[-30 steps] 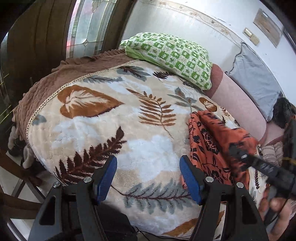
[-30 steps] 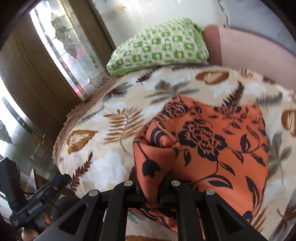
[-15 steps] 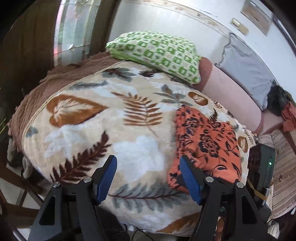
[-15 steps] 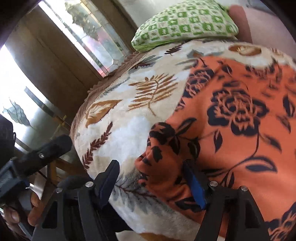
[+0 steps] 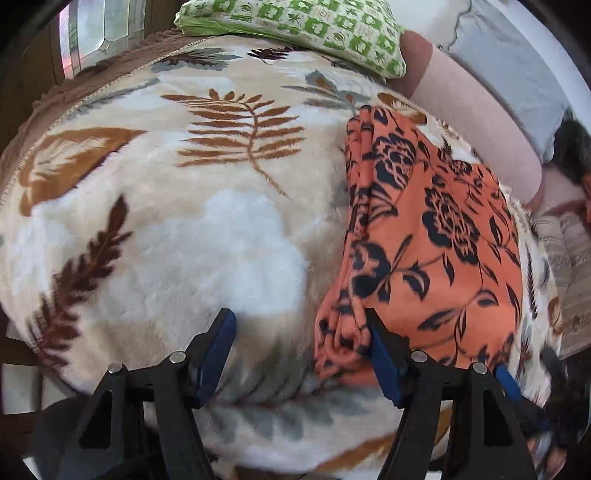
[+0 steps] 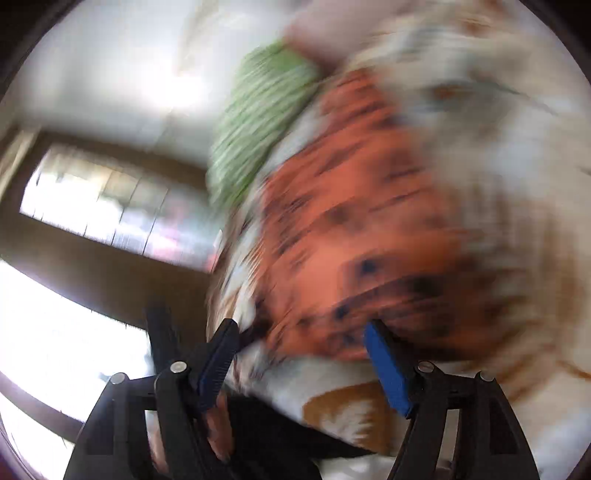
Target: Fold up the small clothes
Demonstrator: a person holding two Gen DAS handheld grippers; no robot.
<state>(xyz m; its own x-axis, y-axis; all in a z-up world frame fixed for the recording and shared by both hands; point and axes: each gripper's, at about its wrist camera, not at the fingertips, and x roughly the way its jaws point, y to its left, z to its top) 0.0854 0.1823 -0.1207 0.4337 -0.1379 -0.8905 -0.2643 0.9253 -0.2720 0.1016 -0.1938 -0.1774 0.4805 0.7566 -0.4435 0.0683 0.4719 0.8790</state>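
Now the folded orange garment (image 5: 436, 236) lies between neither gripper's (image 5: 299, 354) wide jaws, nearest the left's right one.

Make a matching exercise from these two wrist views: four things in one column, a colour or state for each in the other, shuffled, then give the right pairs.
Things:
1. folded garment
2. pillow
3. blanket
4. left gripper

Colour or state:
A. green and white checks, at the far end of the bed
B. jaws open, nothing clamped
C. orange with dark flowers, lying on the bed
D. cream with brown and grey leaves, spread under everything

Pairs: 1-C, 2-A, 3-D, 4-B
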